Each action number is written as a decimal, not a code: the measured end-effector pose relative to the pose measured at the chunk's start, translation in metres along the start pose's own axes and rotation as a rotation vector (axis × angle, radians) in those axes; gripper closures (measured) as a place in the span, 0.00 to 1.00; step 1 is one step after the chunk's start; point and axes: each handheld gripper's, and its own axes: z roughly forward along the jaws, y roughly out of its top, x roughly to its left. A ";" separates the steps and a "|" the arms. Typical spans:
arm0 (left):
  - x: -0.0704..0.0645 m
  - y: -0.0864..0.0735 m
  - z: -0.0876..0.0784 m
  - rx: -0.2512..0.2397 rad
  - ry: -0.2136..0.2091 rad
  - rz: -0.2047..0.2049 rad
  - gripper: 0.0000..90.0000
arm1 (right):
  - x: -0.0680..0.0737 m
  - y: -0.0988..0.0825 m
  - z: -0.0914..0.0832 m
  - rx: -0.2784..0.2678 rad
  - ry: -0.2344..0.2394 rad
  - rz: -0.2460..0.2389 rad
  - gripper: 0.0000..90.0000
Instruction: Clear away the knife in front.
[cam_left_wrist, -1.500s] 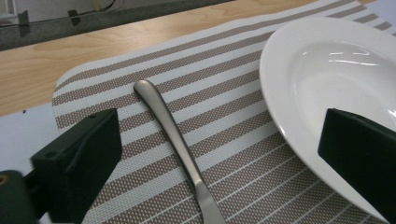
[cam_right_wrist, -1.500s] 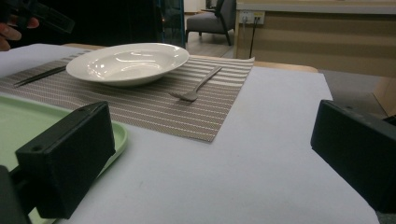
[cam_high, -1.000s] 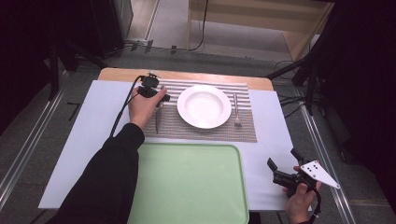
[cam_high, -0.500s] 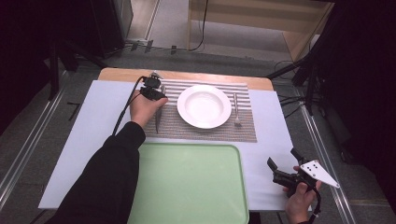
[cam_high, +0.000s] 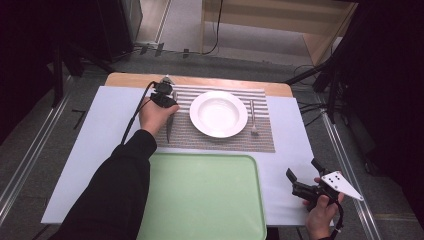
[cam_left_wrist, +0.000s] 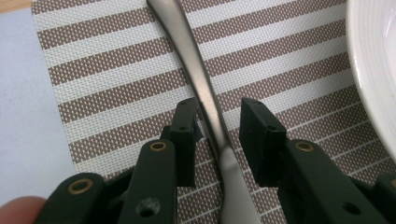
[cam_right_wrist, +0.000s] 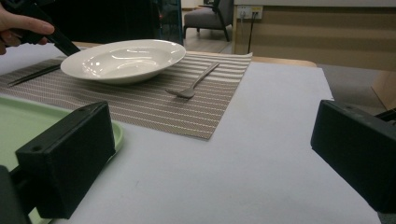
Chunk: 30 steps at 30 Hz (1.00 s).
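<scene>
Where knife (cam_left_wrist: 205, 93) lies, plate (cam_high: 218, 113) sits just beside

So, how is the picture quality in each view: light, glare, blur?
High view: table evenly lit, surroundings very dark, plate nearly washed out. Left gripper view: placemat weave sharp, a soft glare along the knife, the near jaws slightly soft. Right gripper view: fork fairly sharp, the close black jaws blurred, dim background.
</scene>
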 end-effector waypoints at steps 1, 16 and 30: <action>-0.001 0.000 0.001 0.003 0.002 0.001 0.76 | 0.000 0.000 0.000 0.000 -0.002 0.001 0.00; -0.003 0.000 0.005 0.030 0.021 0.001 0.81 | 0.000 0.000 0.000 0.001 -0.005 0.002 0.00; -0.003 0.001 0.006 0.054 0.037 -0.019 0.87 | 0.000 0.000 0.001 0.004 -0.009 -0.002 0.00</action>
